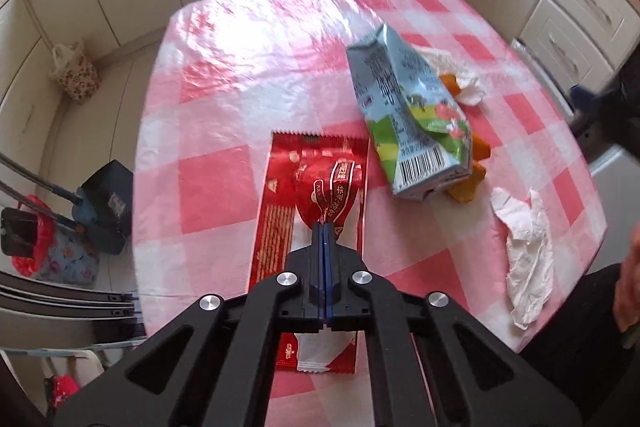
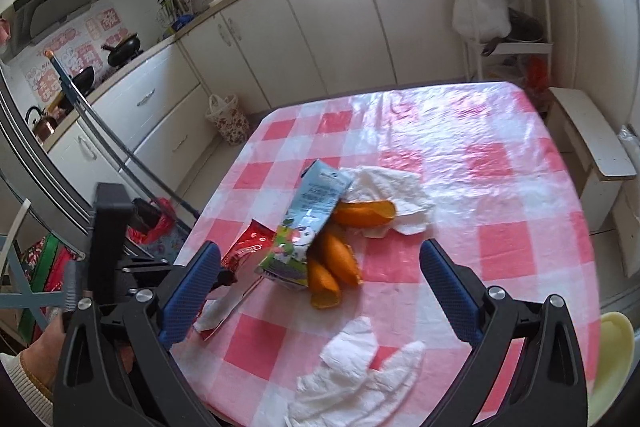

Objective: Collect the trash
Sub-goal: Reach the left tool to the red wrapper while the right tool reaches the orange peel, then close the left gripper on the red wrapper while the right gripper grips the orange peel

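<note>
My left claw (image 1: 326, 227) is pinched shut on the red snack wrapper (image 1: 316, 195) lying flat on the tabletop (image 1: 224, 75); it's light, slick film, so I grip a fold. Right claw (image 2: 320, 281) gapes empty.

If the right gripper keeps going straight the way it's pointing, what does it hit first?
Probably the orange peel pieces beside the crushed milk carton, which lie between the open fingers of the right gripper. Depth is uncertain; the crumpled tissue lies nearer, below that line.
</note>
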Action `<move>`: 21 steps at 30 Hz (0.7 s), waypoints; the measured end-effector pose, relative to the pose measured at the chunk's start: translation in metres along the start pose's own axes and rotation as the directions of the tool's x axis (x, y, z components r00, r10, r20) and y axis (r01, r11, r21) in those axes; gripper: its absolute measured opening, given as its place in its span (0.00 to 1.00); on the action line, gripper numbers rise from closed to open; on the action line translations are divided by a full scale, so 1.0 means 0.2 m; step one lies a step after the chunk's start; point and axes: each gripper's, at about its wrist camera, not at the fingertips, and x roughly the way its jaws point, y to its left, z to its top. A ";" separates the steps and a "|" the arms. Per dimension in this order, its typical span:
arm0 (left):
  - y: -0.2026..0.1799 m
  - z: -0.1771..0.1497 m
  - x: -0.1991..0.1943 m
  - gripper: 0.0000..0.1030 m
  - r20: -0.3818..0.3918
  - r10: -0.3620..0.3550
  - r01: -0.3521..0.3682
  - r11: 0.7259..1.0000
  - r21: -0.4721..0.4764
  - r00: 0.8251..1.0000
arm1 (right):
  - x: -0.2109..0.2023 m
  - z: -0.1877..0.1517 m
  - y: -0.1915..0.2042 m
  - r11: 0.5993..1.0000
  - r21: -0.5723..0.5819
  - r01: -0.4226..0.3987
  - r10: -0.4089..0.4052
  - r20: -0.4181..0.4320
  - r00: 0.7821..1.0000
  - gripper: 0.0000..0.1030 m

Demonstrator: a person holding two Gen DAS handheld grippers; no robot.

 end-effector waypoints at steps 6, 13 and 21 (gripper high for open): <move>0.12 0.00 -0.10 0.01 0.066 0.008 -0.002 0.995 -0.095 0.998 | 0.27 0.07 0.05 1.000 0.011 0.009 -0.008 -0.112 0.994 0.93; 0.18 0.04 -0.13 0.01 0.130 0.019 0.000 0.990 -0.143 0.991 | 0.16 0.05 -0.13 0.989 0.140 0.038 -0.028 -0.078 0.997 0.92; 0.17 0.03 -0.18 0.01 0.160 0.001 0.024 0.988 -0.154 0.987 | 0.24 -0.03 -0.16 0.987 -0.061 0.146 -0.156 -0.206 0.966 0.55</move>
